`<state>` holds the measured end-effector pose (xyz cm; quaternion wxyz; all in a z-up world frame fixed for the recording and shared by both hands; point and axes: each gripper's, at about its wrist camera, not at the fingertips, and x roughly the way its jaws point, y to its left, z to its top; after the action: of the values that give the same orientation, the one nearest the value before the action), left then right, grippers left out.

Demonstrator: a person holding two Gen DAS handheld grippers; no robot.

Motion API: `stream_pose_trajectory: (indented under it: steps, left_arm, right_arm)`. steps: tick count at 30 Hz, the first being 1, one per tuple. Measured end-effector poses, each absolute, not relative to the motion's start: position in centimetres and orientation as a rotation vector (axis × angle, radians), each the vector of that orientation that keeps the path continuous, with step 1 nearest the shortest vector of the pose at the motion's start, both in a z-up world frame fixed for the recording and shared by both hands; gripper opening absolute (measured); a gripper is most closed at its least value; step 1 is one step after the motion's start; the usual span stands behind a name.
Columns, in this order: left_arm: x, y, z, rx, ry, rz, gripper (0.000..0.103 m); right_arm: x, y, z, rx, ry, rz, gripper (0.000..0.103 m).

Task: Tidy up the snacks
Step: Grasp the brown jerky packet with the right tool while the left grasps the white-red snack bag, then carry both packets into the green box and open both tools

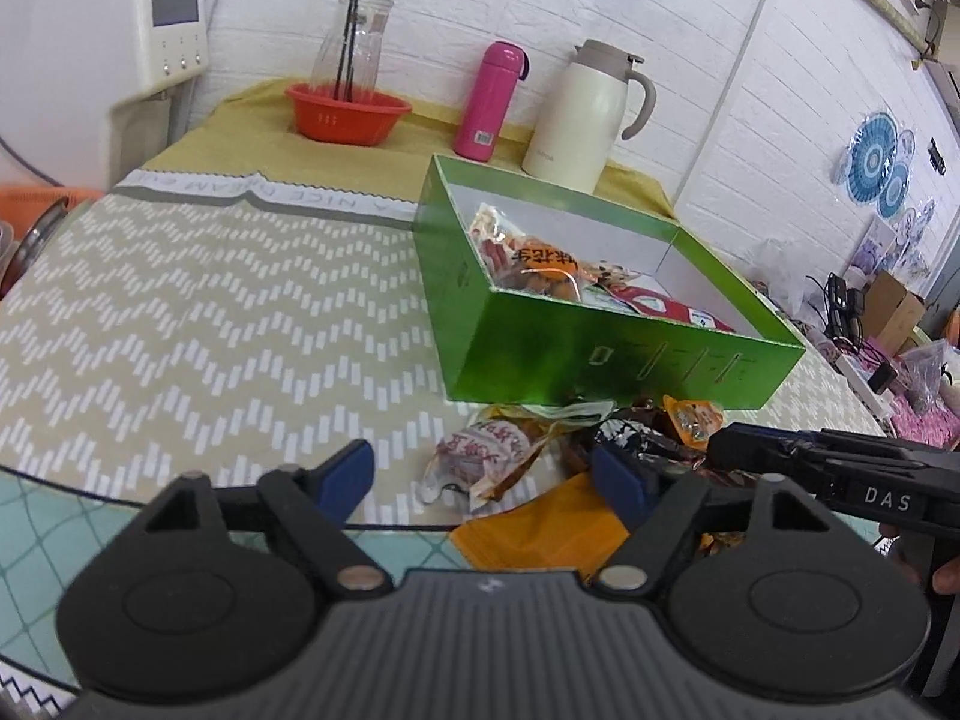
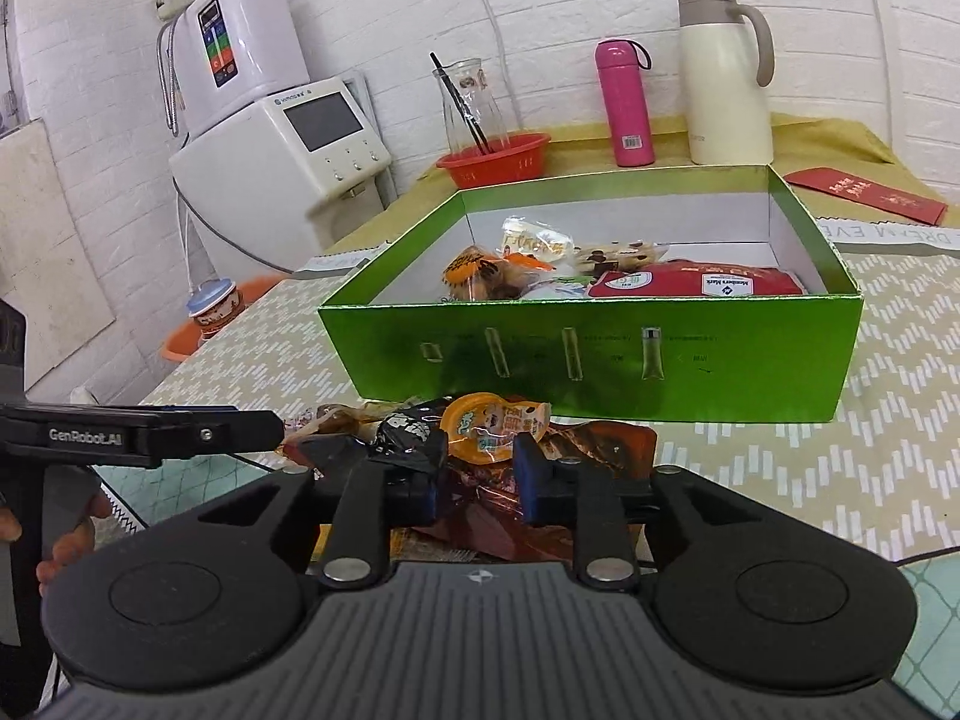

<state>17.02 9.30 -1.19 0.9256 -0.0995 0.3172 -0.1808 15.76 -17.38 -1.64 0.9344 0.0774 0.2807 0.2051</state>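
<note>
Snacks lie in two lots on the table: some already in the green box, the rest in a loose pile against the box's near wall, close to the table's near edge. Inside the box a red packet lies along the near wall, with an orange-labelled bag and a pale wrapped one toward the left end.

In the pile, an orange jelly cup sits on top beside a black wrapper, with a brown pouch under them; from the left wrist a clear bag with red print and a flat orange packet show at the pile's left.

The left gripper hangs over the pile's left part, jaws well apart — the clear bag lies between the blue pads but neither presses on it. The right gripper is low over the pile, jaws partly closed with the brown pouch and jelly cup in the gap; whether the pads grip anything I cannot tell.

Along the far edge stand a red bowl holding a glass carafe, a pink flask and a cream jug. A red envelope lies near the far right corner.
</note>
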Motion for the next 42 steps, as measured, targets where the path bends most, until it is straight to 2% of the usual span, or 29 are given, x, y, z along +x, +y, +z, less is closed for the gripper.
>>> stream_pose_trajectory:
  steps: [2,4,5,9,10,11,12,14,16,22,26,33,42]
  left_arm:
    - [17.5,9.0,-1.4,-0.175,0.651,-0.370,0.073]
    - [18.0,8.5,-1.6,-0.153,0.658,-0.375,0.073]
    - [18.3,8.3,-1.6,-0.148,0.664,-0.384,0.074]
    - [19.4,7.5,-2.1,-0.104,0.664,-0.368,0.076]
    - [19.7,7.6,-2.2,-0.107,0.670,-0.365,0.075]
    - [20.0,7.7,-2.4,-0.116,0.687,-0.375,0.066]
    - [20.2,7.8,-2.6,-0.122,0.701,-0.395,0.052]
    - [19.9,7.6,-2.5,-0.101,0.698,-0.398,0.046]
    - [19.8,7.1,-2.6,-0.071,0.693,-0.398,0.046]
    - [20.0,6.9,-2.7,-0.064,0.680,-0.390,0.047]
    - [19.7,6.6,-2.6,-0.050,0.679,-0.380,0.041]
    - [18.1,7.1,-2.0,-0.067,0.674,-0.333,0.040]
    - [14.8,8.4,2.6,-0.142,0.559,-0.375,0.040]
  right_arm:
    - [15.8,-17.6,-1.5,0.149,0.568,0.394,0.055]
    - [16.1,-18.0,-1.6,0.170,0.562,0.360,0.087]
    - [16.5,-18.1,-1.6,0.186,0.562,0.342,0.094]
    - [17.8,-17.6,-1.9,0.227,0.571,0.348,0.096]
    - [18.0,-17.4,-2.2,0.225,0.578,0.348,0.096]
    - [18.2,-17.2,-2.4,0.226,0.583,0.347,0.094]
    - [18.4,-17.0,-2.7,0.232,0.593,0.346,0.085]
    - [18.1,-17.0,-3.0,0.225,0.583,0.343,0.067]
    - [17.8,-17.1,-2.8,0.205,0.569,0.349,0.041]
    - [17.6,-16.7,-2.6,0.172,0.557,0.351,0.040]
    - [17.5,-16.6,-2.7,0.173,0.550,0.345,0.040]
    - [15.9,-16.9,-2.0,0.162,0.524,0.331,0.037]
    - [13.8,-17.4,0.2,0.139,0.445,0.343,0.037]
